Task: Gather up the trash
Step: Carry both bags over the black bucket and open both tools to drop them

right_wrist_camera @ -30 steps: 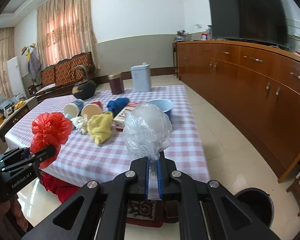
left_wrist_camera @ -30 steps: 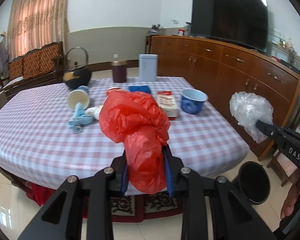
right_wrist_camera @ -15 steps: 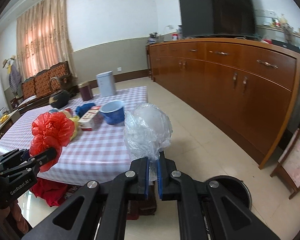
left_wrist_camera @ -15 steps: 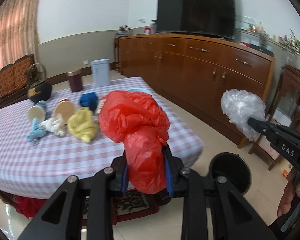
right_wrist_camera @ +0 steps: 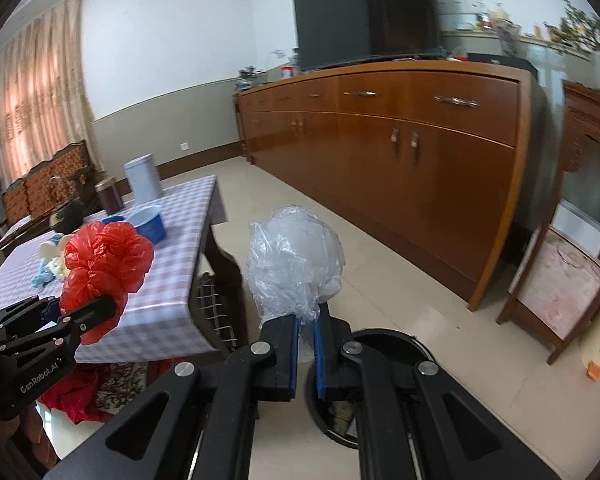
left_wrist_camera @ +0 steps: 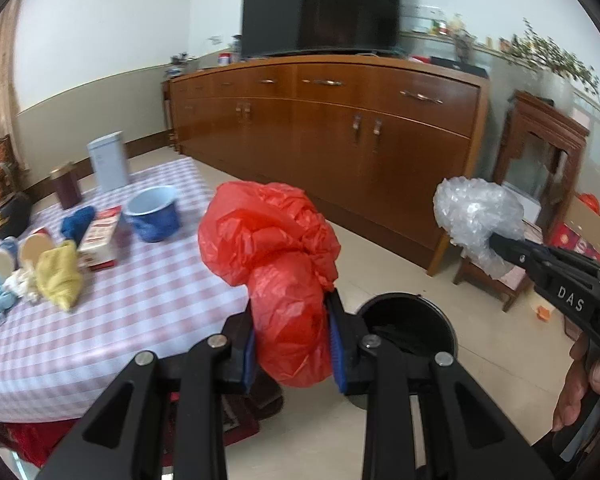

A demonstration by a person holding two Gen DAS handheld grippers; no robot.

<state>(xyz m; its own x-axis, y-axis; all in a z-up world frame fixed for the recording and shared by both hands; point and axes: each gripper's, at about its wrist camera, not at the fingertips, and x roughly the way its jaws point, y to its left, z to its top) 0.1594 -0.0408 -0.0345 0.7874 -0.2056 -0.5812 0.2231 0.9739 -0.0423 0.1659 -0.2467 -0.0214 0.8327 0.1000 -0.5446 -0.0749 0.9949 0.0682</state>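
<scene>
The left gripper (left_wrist_camera: 292,344) is clamping a crumpled red plastic bag (left_wrist_camera: 272,256) and the right gripper (right_wrist_camera: 306,344) is pinching a clear plastic bag (right_wrist_camera: 296,260), both hanging near the round black bin (left_wrist_camera: 408,324), probably for dropping.

- The room is lit evenly by soft daylight, filtered through a glowing curtain (right_wrist_camera: 32,104) at the left.
- Motion blur is seen on the television (left_wrist_camera: 320,8), the sideboard (right_wrist_camera: 400,148) and the plants along the upper right.
- Straight lines are bent strongly by the fisheye, and the corners are cut off by a black rim.
- Faint glare is reflected from the floor tiles (right_wrist_camera: 416,312).
</scene>
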